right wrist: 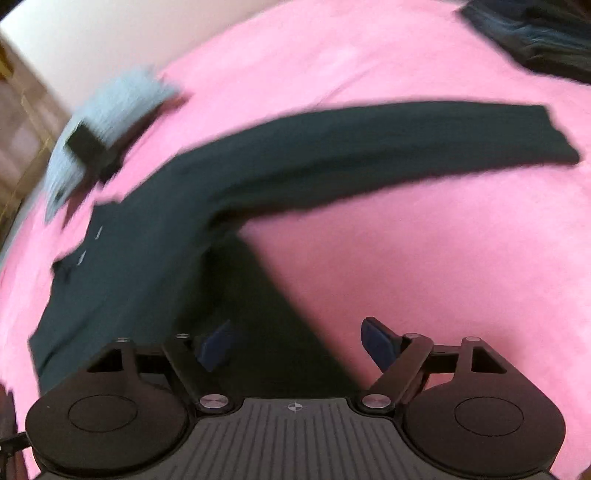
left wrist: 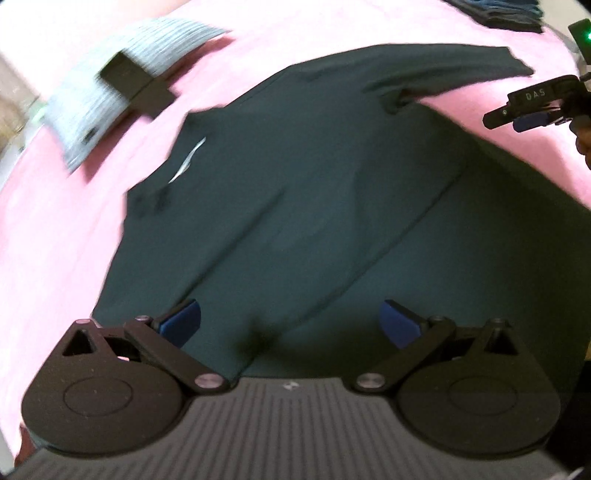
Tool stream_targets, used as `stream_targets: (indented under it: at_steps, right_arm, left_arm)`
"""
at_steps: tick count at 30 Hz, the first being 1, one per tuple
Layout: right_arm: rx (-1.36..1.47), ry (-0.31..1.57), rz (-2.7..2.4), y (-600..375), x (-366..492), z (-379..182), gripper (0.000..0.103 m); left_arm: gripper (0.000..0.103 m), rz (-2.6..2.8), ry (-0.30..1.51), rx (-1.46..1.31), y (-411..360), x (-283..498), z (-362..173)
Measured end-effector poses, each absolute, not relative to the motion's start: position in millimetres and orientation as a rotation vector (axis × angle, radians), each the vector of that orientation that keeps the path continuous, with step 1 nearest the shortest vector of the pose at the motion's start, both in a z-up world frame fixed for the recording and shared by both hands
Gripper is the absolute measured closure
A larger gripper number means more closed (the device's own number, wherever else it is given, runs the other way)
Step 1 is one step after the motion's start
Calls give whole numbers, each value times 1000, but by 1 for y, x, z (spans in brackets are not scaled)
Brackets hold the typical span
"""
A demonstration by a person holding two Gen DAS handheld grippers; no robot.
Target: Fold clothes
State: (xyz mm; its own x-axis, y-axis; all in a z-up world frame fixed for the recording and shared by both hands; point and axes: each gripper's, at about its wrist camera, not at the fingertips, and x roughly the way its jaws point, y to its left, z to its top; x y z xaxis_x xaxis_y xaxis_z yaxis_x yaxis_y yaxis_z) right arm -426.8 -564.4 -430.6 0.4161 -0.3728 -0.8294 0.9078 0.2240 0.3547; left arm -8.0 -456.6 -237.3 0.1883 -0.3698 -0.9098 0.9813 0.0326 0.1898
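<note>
A dark green long-sleeved top [left wrist: 314, 192] lies spread on the pink bedcover [left wrist: 55, 240], one sleeve [left wrist: 443, 66] stretched out to the right. My left gripper [left wrist: 291, 321] is open and empty above the top's near hem. In the right wrist view the top [right wrist: 166, 240] lies left of centre with its sleeve [right wrist: 406, 140] reaching right. My right gripper [right wrist: 299, 347] is open and empty over the top's near edge; it also shows in the left wrist view [left wrist: 532, 107] at the far right.
A folded grey-blue ribbed garment [left wrist: 122, 85] with a black box [left wrist: 136, 81] on it lies at the back left. A pile of dark folded clothes [right wrist: 535, 33] sits at the back right. The pink cover [right wrist: 424, 258] spreads to the right.
</note>
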Motion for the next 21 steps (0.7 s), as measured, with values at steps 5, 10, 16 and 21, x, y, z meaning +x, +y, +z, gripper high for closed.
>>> stream_targets:
  at_steps: [5,10,16,21]
  right_arm:
    - [1027,562,-1132,-620,-503,-426,24]
    - [1112,426,-1253,-665,-561,-441,24]
    - [1211,260,-1336,-701,-609,-463,28]
    - [1255,202,-1380,-726,-626,-471,94]
  left_arm:
    - [2,-1308,765,1028,-511,-29,-254]
    - [2,-1306,778,1021,-559,-33,-272]
    - [2,-1239,823,1000,-589,-25,-286]
    - [2,-1206,816,1007,-594,-24,-290]
